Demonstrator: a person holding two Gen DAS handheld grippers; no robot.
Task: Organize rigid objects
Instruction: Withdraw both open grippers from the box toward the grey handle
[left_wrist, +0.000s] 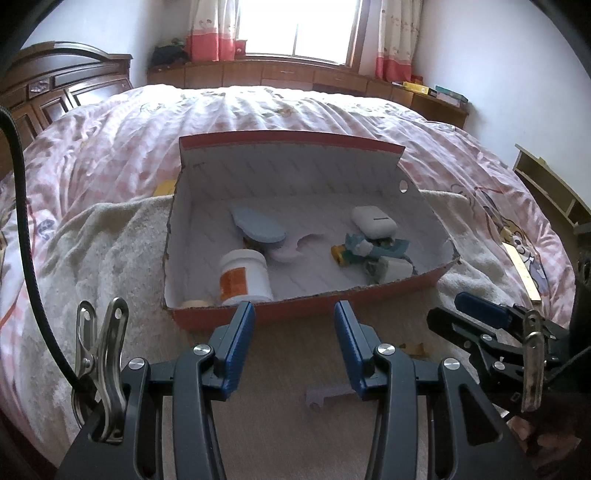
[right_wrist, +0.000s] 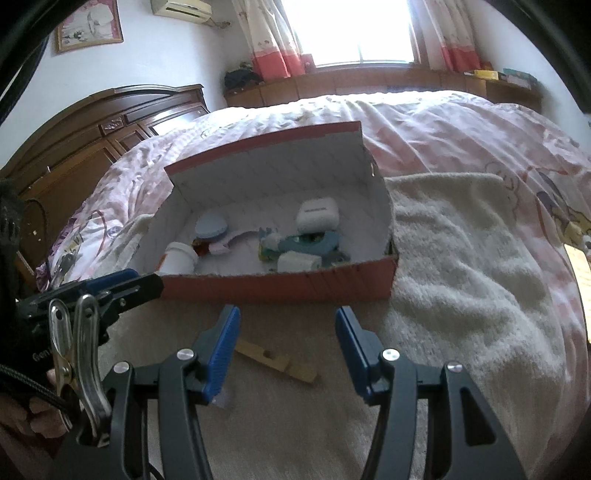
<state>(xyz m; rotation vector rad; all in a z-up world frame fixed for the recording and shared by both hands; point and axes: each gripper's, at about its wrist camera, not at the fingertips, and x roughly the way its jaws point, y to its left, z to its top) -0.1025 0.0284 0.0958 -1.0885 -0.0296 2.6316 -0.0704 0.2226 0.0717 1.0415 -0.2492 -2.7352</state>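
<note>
Lower centre of right wrist view: wooden block (right_wrist: 276, 361), flat, notched, lying on pale towel (right_wrist: 461, 280) just ahead of right gripper (right_wrist: 286, 345). Likely light, stiff, not fragile; best pinched across narrow sides near middle. Lower centre of left wrist view: small lilac plastic piece (left_wrist: 327, 397) on same towel, partly hidden behind right finger of left gripper (left_wrist: 295, 339). Probably light, thin, awkward to lift. Both pairs of fingers spread wide, holding nothing. Mid-frame beyond: open red cardboard box (left_wrist: 306, 314) on bed, containing white jar (left_wrist: 245, 277), white case (left_wrist: 373, 220), blue brush (left_wrist: 258, 226), other small items.
</note>
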